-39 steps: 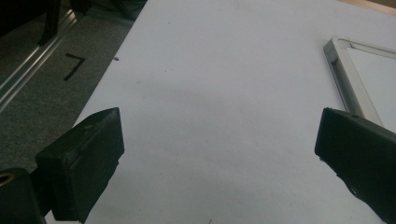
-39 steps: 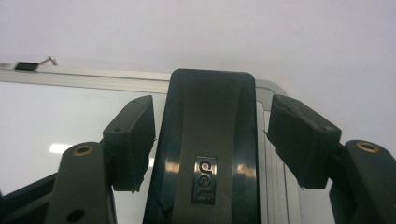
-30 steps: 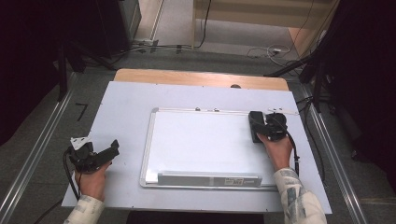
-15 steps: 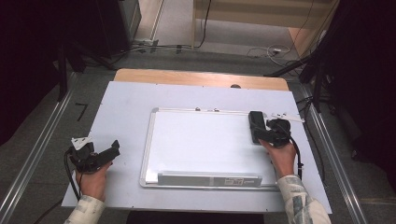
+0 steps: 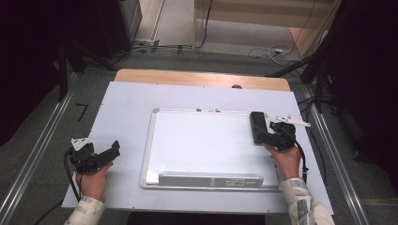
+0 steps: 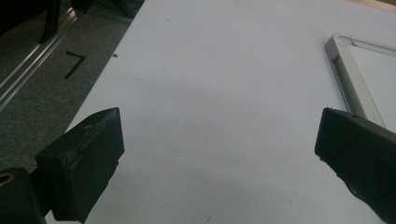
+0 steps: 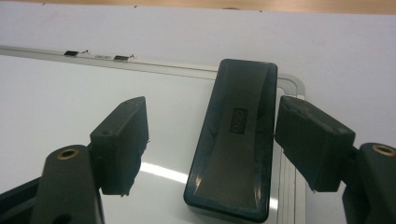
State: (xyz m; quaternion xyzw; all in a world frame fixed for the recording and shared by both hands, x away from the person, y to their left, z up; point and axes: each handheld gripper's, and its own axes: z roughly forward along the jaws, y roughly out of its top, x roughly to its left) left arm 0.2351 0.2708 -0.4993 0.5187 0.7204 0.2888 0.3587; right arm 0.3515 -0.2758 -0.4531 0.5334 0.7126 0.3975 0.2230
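Two grippers are at work here, and going left to right: the left gripper [image 5: 114, 149] rests at about eight o'clock on the table [image 5: 126, 103], jaws spread wide over bare surface, with nothing between them. The whiteboard [image 5: 202, 140] lies flat in the middle. At its three o'clock edge lies the black eraser [image 5: 258, 126], near the board's upper right corner, and the right gripper [image 5: 265, 137] sits just behind it; its jaws have just been opening and now stand spread, the eraser [image 7: 236, 140] lying between them with a clear gap on one side and the other pad very close to it. The likely trouble: if that near pad brushes the eraser while the hand draws away, it may drag or twist it off the frame; a re-grip taken this far back may pivot it. The eraser's long axis runs roughly twelve to six o'clock along the board's right side, its far end pointing toward twelve.
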